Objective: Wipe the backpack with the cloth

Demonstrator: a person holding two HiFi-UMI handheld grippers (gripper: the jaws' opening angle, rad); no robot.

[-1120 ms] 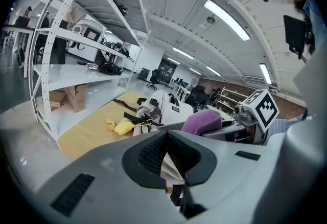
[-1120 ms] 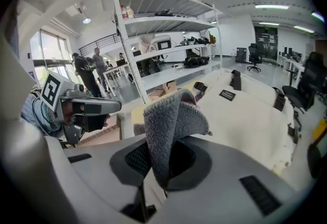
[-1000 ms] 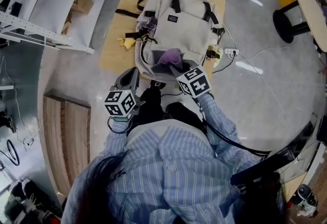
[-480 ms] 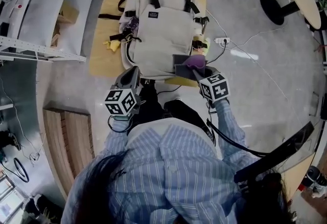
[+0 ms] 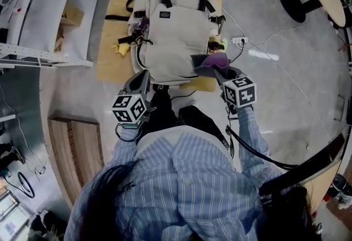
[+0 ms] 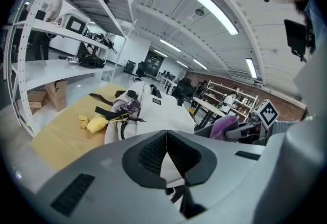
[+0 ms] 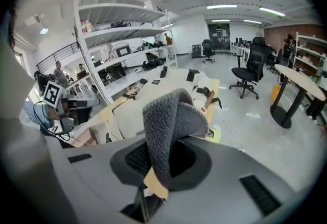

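A beige backpack (image 5: 175, 28) lies flat on a tan mat (image 5: 113, 25) on the floor, straps toward the far end. My right gripper (image 5: 208, 67) hovers at the backpack's near right corner, shut on a purple-grey cloth (image 5: 215, 60). In the right gripper view the folded cloth (image 7: 171, 118) stands up between the jaws, with the backpack (image 7: 153, 92) behind it. My left gripper (image 5: 141, 77) is shut and holds nothing, just off the backpack's near left corner. In the left gripper view its jaws (image 6: 166, 137) meet, and the backpack (image 6: 156, 113) and cloth (image 6: 224, 127) lie beyond.
A white shelving rack (image 5: 44, 53) with a cardboard box (image 5: 70, 13) runs along the left. A yellow tassel (image 5: 121, 47) hangs off the backpack's left side. A power strip (image 5: 238, 42) with its cable lies to the right. A round table's base (image 5: 294, 3) is far right, a wooden pallet (image 5: 74, 146) near left.
My right gripper has carried the cloth from the backpack's near middle over to its near right corner. The left gripper has stayed in place.
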